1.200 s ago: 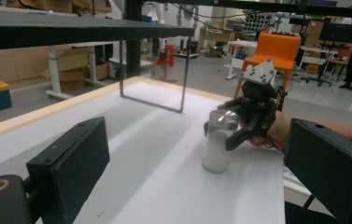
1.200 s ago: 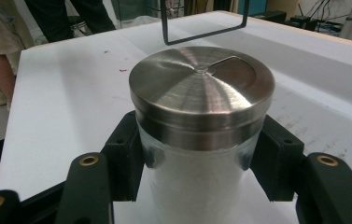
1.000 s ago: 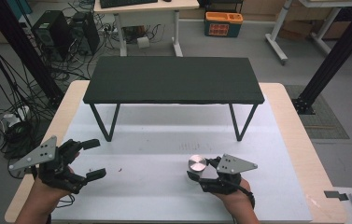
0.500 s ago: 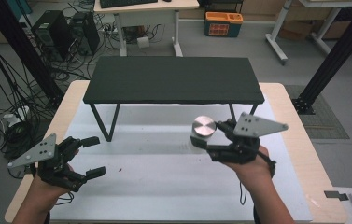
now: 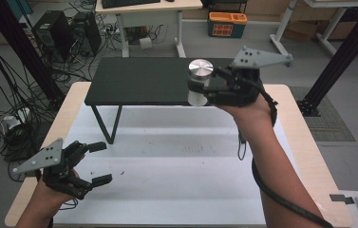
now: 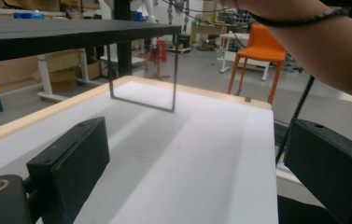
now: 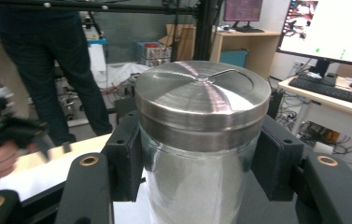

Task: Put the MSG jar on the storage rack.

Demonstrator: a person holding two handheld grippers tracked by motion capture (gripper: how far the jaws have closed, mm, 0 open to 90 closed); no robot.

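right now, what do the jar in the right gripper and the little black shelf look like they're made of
The jar: its lid looks like brushed metal, with fine radial sheen and bright highlights; the body below seems clear glass or plastic, glossy and see-through. The shelf: a matte black top, material unclear, perhaps painted board or metal, with thin dark legs that look like metal rod.

Black shelf [image 5: 138, 80] on white table [image 5: 191, 185]
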